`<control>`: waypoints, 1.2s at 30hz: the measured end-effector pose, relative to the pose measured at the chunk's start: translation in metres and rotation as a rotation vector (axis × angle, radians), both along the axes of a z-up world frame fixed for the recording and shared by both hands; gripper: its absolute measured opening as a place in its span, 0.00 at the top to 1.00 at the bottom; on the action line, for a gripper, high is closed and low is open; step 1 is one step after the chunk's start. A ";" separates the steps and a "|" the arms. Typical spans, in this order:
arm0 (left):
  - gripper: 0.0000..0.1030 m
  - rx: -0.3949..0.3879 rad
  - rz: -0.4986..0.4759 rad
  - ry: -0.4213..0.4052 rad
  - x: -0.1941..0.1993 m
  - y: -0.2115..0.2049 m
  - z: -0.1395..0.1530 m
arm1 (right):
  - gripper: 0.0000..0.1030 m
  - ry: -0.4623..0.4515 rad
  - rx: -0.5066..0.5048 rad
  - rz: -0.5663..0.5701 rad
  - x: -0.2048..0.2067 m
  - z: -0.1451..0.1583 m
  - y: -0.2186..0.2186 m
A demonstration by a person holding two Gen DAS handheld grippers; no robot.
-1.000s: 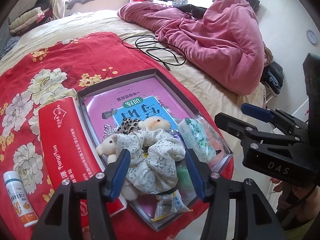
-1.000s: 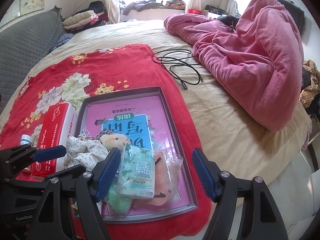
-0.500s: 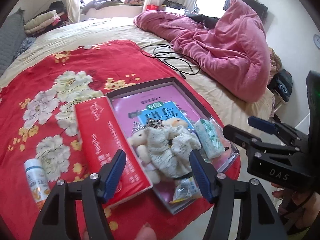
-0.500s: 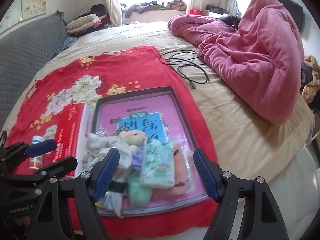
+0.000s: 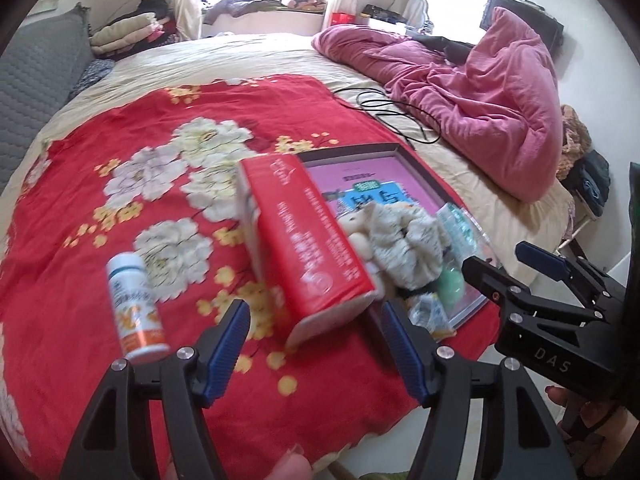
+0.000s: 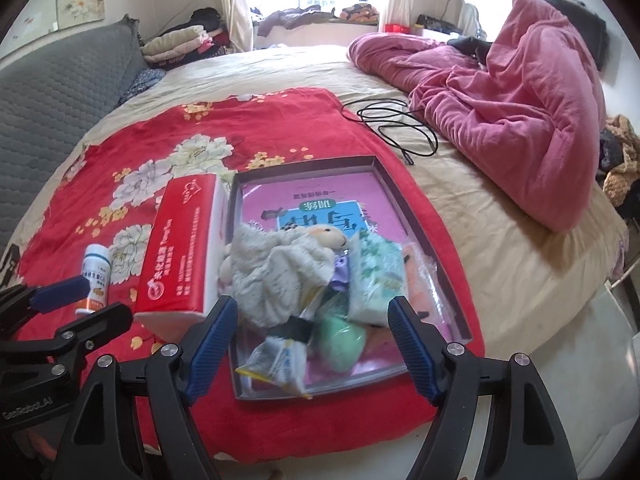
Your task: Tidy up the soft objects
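Both grippers share one build: the left gripper [image 5: 314,344] and right gripper [image 6: 312,342] have black angular frames, ribbed blue fingertip pads and silver screw heads. White "DAS" lettering marks the right one's black housing.

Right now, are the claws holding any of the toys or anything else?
No. The left claw and the right claw are both open and empty, above the red flowered blanket.

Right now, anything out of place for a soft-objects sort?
Yes: a hard pill bottle lies on the red blanket beside the tissue pack, outside the tray holding the plush toy.
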State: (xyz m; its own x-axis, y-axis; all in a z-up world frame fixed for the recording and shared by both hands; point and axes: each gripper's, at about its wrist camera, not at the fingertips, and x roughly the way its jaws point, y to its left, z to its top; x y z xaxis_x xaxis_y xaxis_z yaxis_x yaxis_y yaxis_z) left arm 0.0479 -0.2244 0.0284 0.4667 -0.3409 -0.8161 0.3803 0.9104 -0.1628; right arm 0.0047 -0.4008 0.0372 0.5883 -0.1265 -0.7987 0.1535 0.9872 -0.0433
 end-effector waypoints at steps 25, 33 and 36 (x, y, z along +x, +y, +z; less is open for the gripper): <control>0.33 0.034 0.079 -0.031 -0.055 0.038 -0.003 | 0.23 -0.086 0.000 -0.066 -0.078 0.007 0.056; 0.32 0.027 0.069 -0.029 -0.064 0.026 0.001 | 0.23 -0.084 -0.011 -0.080 -0.094 0.013 0.046; 0.31 0.015 0.046 -0.033 -0.070 0.016 0.002 | 0.23 -0.076 -0.005 -0.081 -0.101 0.011 0.041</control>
